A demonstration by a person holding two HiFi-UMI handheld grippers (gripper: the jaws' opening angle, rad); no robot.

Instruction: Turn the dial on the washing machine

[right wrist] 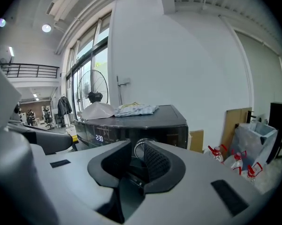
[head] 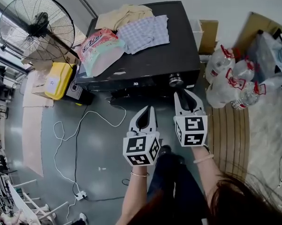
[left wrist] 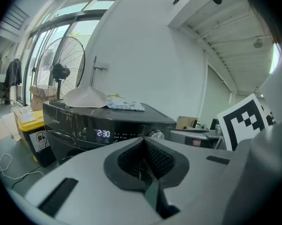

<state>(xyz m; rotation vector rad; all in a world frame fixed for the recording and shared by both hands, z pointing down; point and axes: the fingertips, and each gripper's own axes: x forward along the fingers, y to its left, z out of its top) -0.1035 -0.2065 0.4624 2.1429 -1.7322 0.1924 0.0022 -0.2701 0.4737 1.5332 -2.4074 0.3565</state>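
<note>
The black washing machine (head: 145, 62) stands ahead, its silver dial (head: 175, 80) at the right end of the front panel. My right gripper (head: 183, 93) points at the dial from just in front of it. In the right gripper view the dial (right wrist: 140, 149) shows through the narrow gap of the right gripper (right wrist: 137, 146), beyond the pads; they do not touch it. My left gripper (head: 150, 108) hangs further left and back, away from the panel. In its own view the left gripper (left wrist: 143, 142) is shut and empty, with the dial (left wrist: 156, 135) and the lit display (left wrist: 103, 134) beyond.
Clothes (head: 143, 29) and a plastic bag (head: 101, 48) lie on the machine's lid. A standing fan (head: 35, 27) and a yellow bin (head: 58, 80) are to the left. Large water bottles (head: 230, 81) and cardboard (head: 207, 34) crowd the right. A white cable (head: 75, 135) trails over the floor.
</note>
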